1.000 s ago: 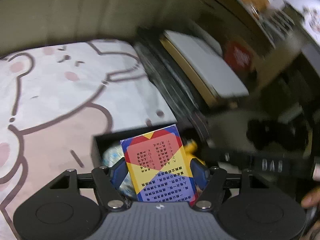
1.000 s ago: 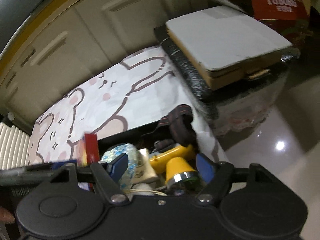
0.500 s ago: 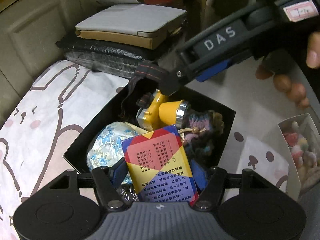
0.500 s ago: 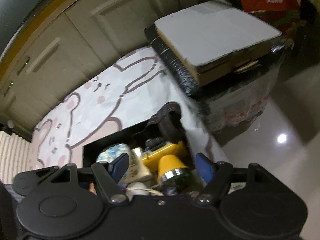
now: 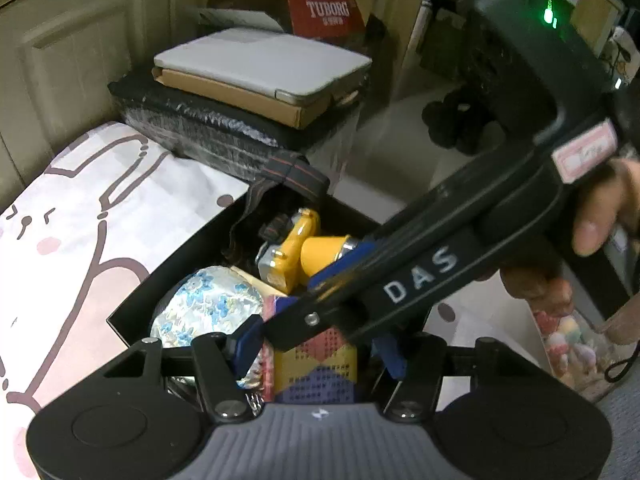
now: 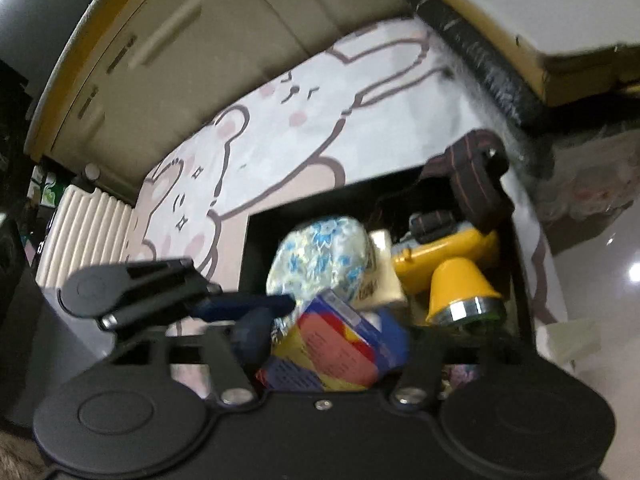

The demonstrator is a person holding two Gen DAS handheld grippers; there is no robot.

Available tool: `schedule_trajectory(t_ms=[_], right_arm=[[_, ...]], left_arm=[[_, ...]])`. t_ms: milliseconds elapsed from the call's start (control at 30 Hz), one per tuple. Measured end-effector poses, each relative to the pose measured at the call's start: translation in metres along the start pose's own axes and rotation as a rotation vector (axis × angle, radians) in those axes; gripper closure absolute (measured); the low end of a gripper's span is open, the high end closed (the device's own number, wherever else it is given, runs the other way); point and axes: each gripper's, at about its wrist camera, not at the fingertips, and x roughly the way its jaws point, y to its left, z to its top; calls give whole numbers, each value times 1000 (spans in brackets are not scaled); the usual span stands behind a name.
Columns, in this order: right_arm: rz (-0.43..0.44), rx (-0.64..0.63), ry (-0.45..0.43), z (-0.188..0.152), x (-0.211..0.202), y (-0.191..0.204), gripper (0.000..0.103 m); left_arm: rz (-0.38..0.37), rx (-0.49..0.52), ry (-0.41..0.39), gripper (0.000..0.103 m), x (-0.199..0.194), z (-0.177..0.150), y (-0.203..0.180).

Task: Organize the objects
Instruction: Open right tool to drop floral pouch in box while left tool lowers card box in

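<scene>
A black box [image 5: 132,312] is seen on the bunny-print sheet [image 5: 80,216], packed with a yellow headlamp [image 5: 304,248] and a floral foil bundle [image 5: 208,304]. The card box [image 5: 316,364], light, stiff and slick-faced, is held over its near edge by the left gripper [image 5: 316,350], fingers clamped on its long side edges, judged the best hold. The right gripper [image 6: 332,336] is crossed above it, fingers apart.

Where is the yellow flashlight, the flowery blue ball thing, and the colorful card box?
yellow flashlight [image 6: 460,280], right wrist view, on its yellow cone head.
flowery ball [image 5: 208,304], left wrist view, on its shiny patterned top.
card box [image 6: 336,348], right wrist view, on its red printed face.
</scene>
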Motion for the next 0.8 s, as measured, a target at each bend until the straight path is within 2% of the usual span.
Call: schedule_trajectory(t_ms=[200, 400, 533, 600, 633, 800], right_arm=[[-41, 7, 24, -8, -5, -7, 73], [-88, -18, 77, -17, -11, -5, 76], [-84, 19, 1, -12, -21, -3, 76], [-83, 58, -58, -6, -23, -3, 67], [-85, 68, -78, -3, -23, -2, 67], [-116, 77, -77, 9, -7, 7, 69]], left_arm=[[-4, 29, 62, 41, 6, -7, 0], [6, 12, 86, 34, -1, -15, 8], [37, -42, 58, 34, -12, -17, 19], [49, -67, 46, 33, -17, -19, 24], [55, -78, 45, 33, -18, -20, 27], [70, -89, 64, 33, -18, -25, 34]])
